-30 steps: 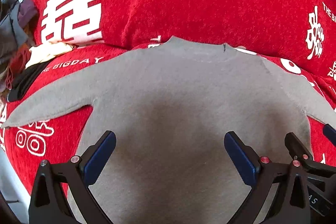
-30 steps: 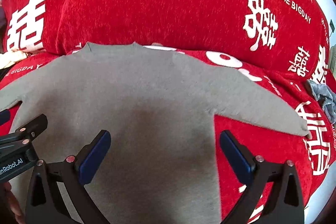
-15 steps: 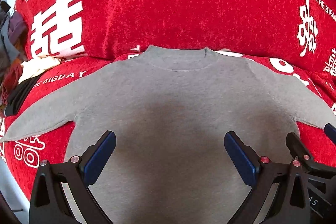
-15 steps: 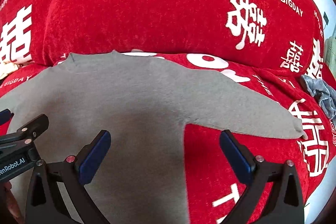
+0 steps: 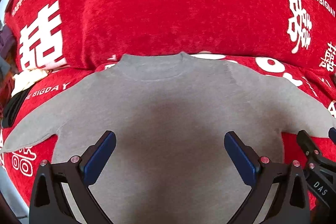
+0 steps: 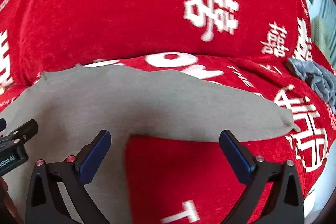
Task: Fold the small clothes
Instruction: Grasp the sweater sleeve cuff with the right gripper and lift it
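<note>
The left gripper (image 5: pixel 169 157) and right gripper (image 6: pixel 164 155) are hovering with jaws spread wide, grasping nothing. Just ahead, a grey sweater (image 5: pixel 168 110) is lying flat on a red blanket (image 5: pixel 168 3). Best approach: the right gripper pinching the sleeve (image 6: pixel 210 112) stretching beyond it, near the cuff, then folding inward.

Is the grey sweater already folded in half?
No, the grey sweater lies spread flat on the red blanket, with both sleeves stretched out sideways.
</note>
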